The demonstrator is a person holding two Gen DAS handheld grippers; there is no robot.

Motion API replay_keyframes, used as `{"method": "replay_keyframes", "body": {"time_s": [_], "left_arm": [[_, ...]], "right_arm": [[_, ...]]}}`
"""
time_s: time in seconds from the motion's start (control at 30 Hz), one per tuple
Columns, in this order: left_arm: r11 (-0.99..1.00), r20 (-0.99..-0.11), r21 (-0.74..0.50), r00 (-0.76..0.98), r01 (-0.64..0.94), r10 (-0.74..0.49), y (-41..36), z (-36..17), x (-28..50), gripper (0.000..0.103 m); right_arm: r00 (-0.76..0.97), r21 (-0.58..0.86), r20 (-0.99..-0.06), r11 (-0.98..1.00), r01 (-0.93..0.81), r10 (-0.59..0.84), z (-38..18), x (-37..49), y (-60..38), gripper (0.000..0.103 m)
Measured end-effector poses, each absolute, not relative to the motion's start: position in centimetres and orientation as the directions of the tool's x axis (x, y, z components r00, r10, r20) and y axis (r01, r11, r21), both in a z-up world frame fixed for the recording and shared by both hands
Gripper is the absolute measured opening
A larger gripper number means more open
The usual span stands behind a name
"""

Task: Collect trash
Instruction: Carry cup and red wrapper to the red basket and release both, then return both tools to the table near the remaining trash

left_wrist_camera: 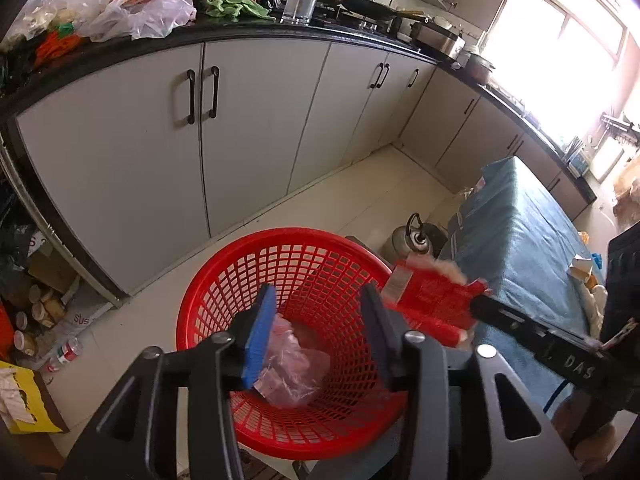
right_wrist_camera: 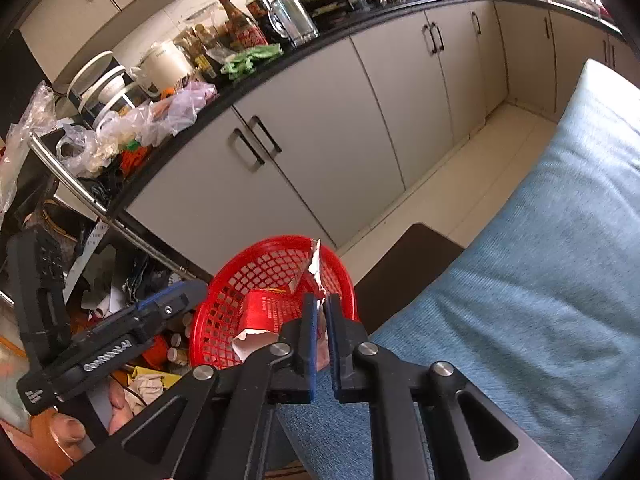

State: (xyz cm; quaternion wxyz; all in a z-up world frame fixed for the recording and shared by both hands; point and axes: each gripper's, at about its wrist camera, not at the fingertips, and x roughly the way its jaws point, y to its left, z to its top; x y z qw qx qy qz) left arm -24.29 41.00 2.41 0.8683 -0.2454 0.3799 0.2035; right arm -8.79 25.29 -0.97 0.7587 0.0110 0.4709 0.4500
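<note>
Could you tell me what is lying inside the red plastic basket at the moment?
Inside the red plastic mesh basket lies a crumpled clear plastic bag. The left gripper hides part of the floor.

Bright red basket (left_wrist_camera: 280, 264) in the near middle, its wall an open grid of lattice holes. Inside it lies a pale pink, see-through plastic bag (left_wrist_camera: 294, 364). To the right, a red wrapper (left_wrist_camera: 434, 300) with small white print and a silvery edge. The left gripper (left_wrist_camera: 320, 336) is black, with a blue pad on one finger. Far side: off-white cabinet doors (left_wrist_camera: 256, 120) with black handles under a black bench (left_wrist_camera: 248, 30). A green cloth (left_wrist_camera: 236, 7) on it. Right, a teal-blue ribbed cover (right_wrist_camera: 540, 280).
</note>
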Motion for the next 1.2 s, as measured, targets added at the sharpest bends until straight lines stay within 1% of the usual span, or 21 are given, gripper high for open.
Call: {"method": "replay_keyframes", "body": {"time_s": [0.1,0.2,0.33,0.4,0.47,0.53,0.67,0.87,1.03,1.2], "left_arm": [[0.796,-0.756,-0.276,0.633,-0.539,0.166,41.0,2.6,-24.3,0.046],[0.797,-0.753,-0.278,0.637,-0.536,0.166,40.9,2.8,-24.4,0.051],[0.801,-0.750,-0.279,0.641,-0.530,0.163,40.5,3.1,-24.4,0.053],[0.804,-0.750,-0.274,0.641,-0.527,0.164,40.2,3.3,-24.3,0.055],[0.808,-0.748,-0.267,0.641,-0.525,0.170,39.9,3.5,-24.3,0.058],[0.812,-0.747,-0.255,0.641,-0.524,0.179,39.5,3.7,-24.2,0.060],[0.827,-0.746,-0.210,0.632,-0.522,0.210,38.3,4.3,-23.8,0.064],[0.852,-0.742,-0.129,0.619,-0.508,0.257,35.9,5.1,-23.1,0.069],[0.869,-0.729,-0.067,0.618,-0.490,0.293,33.8,5.8,-22.6,0.071],[0.894,-0.725,-0.027,0.624,-0.447,0.290,31.4,6.3,-21.9,0.072]], "right_arm": [[0.143,0.452,-0.705,0.596,-0.664,0.695,-1.3,-8.7,25.3,0.018],[0.146,0.458,-0.700,0.596,-0.659,0.699,-1.1,-8.7,24.8,0.023],[0.153,0.463,-0.692,0.596,-0.656,0.705,-0.7,-8.7,24.1,0.026],[0.162,0.468,-0.684,0.598,-0.650,0.712,-0.4,-8.7,23.6,0.038],[0.181,0.471,-0.674,0.605,-0.642,0.716,-0.1,-8.7,22.8,0.041],[0.198,0.470,-0.668,0.614,-0.634,0.717,0.2,-8.6,21.8,0.041],[0.232,0.459,-0.665,0.634,-0.622,0.709,0.6,-8.7,20.0,0.046],[0.279,0.452,-0.666,0.672,-0.587,0.692,0.7,-8.7,16.5,0.050],[0.316,0.447,-0.666,0.701,-0.555,0.676,0.8,-8.7,13.6,0.054],[0.354,0.434,-0.670,0.731,-0.526,0.652,0.8,-8.8,10.6,0.058]]}}
